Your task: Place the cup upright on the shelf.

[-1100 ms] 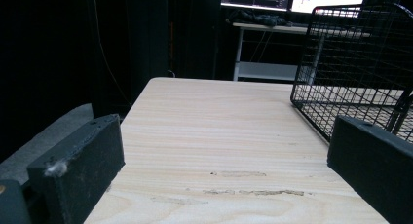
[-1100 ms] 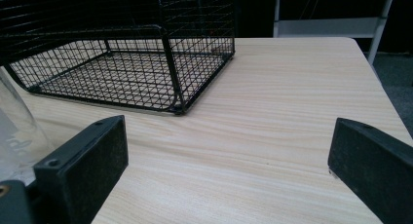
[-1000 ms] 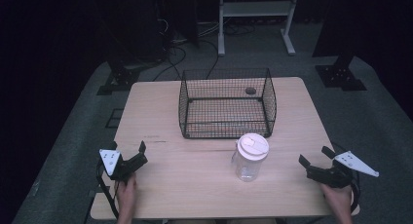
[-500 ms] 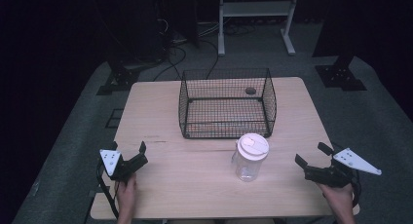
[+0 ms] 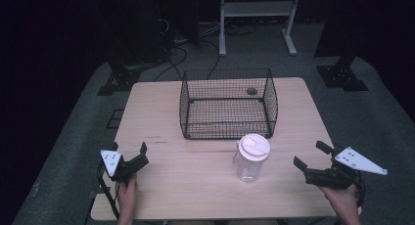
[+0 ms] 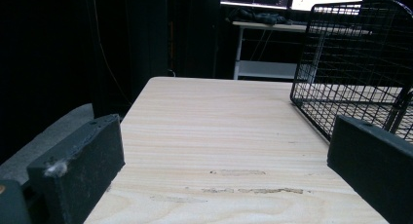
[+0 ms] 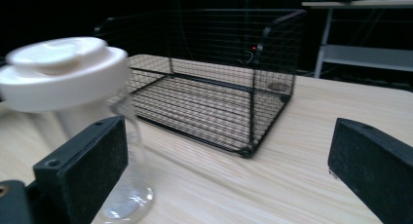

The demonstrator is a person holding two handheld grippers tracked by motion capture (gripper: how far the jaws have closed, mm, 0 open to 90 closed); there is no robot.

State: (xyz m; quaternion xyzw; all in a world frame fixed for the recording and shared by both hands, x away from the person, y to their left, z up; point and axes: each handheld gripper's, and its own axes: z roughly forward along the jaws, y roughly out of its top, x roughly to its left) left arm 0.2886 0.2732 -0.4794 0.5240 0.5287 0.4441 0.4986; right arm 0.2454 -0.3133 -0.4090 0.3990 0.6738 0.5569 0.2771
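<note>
- The clear plastic jar with a white lid (image 5: 250, 156) stands upright, long axis vertical, on the pale wooden table (image 5: 195, 176), just in front of the black wire basket (image 5: 227, 102).
- The left gripper (image 5: 128, 159), jaws spread and empty, sits near the table's front left edge.
- The right gripper (image 5: 313, 159), jaws wide apart and empty, is right of the jar with bare table between.
- Dark grey floor surrounds the table.

One wire basket (image 5: 227, 103) stands ahead of both grippers, one clear jar (image 5: 250, 162) with one white lid (image 5: 253, 146) sits between them, nearer the right gripper (image 5: 313, 162) than the left gripper (image 5: 131, 155), all on one wooden table (image 5: 161, 122).
</note>
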